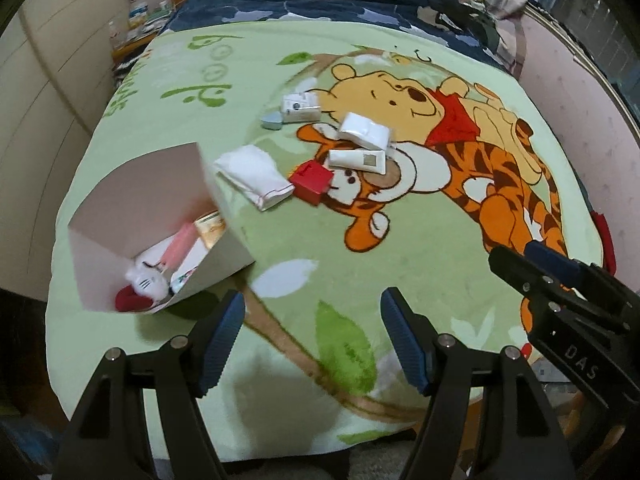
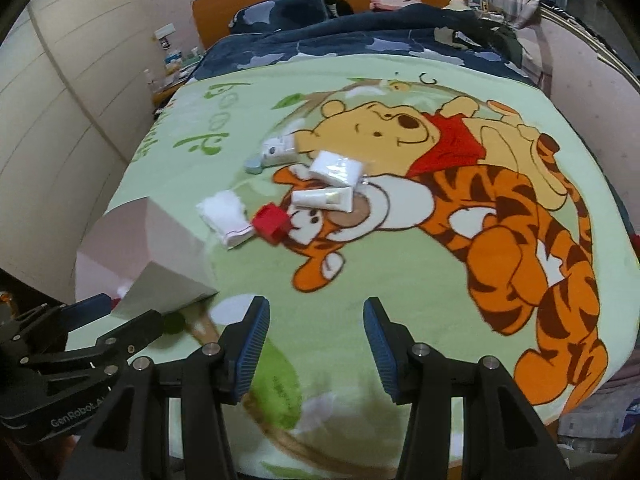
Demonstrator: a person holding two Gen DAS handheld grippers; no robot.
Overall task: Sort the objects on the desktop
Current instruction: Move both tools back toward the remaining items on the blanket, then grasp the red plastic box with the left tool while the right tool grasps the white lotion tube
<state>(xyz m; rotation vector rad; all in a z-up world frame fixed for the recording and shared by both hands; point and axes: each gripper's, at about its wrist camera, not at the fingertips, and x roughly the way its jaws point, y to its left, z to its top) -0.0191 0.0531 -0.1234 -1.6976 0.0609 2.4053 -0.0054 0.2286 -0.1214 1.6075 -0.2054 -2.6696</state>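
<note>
A white open box (image 1: pixel 136 208) stands at the left of the blanket; it holds a white cat plush (image 1: pixel 146 278), a pink tube and a small carton. Loose items lie mid-blanket: a white pouch (image 1: pixel 254 176), a red cube (image 1: pixel 311 181), a white tube (image 1: pixel 358 160), a white packet (image 1: pixel 364 130), a white box (image 1: pixel 300 106) and a blue-grey heart tin (image 1: pixel 273 121). My left gripper (image 1: pixel 312 340) is open and empty over the near blanket. My right gripper (image 2: pixel 316 344) is open and empty, to the right of the box (image 2: pixel 160 248). Each gripper shows in the other's view.
A green cartoon blanket (image 1: pixel 304 252) covers the bed. A dark blue duvet (image 1: pixel 340 4) is bunched at the far end by the orange headboard. White wardrobe doors stand on the left. A cluttered shelf (image 1: pixel 136 28) sits at the far left corner.
</note>
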